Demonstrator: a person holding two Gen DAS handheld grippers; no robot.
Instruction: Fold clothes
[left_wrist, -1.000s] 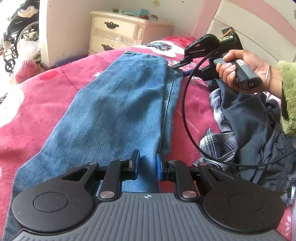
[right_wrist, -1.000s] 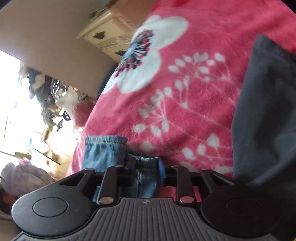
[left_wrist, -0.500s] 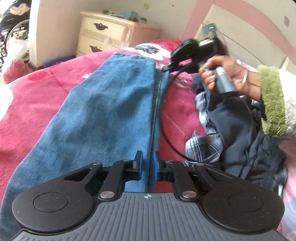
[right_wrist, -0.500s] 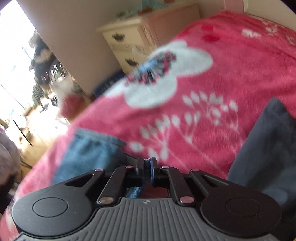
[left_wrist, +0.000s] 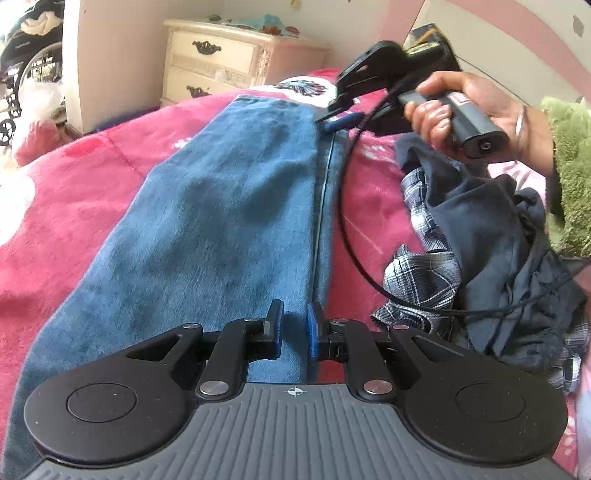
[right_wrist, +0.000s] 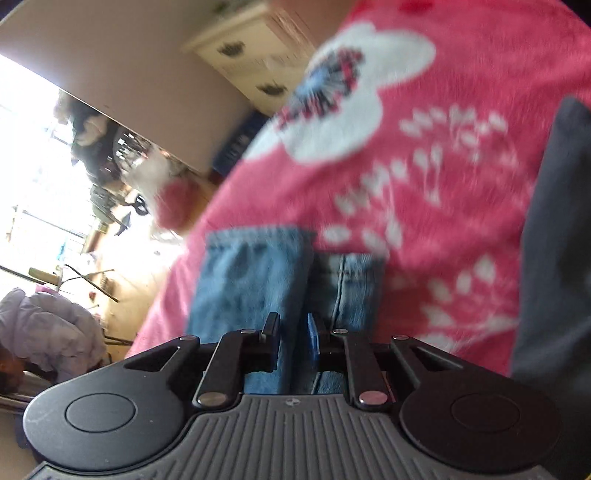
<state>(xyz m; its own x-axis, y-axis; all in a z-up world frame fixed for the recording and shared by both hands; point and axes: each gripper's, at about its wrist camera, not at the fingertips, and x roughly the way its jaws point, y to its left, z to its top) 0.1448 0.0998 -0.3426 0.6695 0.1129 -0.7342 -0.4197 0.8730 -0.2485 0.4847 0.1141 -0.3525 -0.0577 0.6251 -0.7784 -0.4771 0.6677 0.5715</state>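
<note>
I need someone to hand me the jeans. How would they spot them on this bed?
Start at the pink floral blanket covering the bed. The blue jeans lie stretched flat along its middle. Unlike the crumpled dark and plaid clothes pile beside them, they are smooth blue denim.

The black two-finger left gripper (left_wrist: 294, 329) carries one blue pad, silver pivot screws, round black discs and a ribbed grey housing. The matching black right gripper (right_wrist: 293, 336), its view blurred, seems identical. A thin black cable (left_wrist: 351, 236) trails from it; the person's right hand (left_wrist: 476, 110) wears a silver bangle (left_wrist: 520, 123) and fuzzy green sleeve (left_wrist: 569, 177).
</note>
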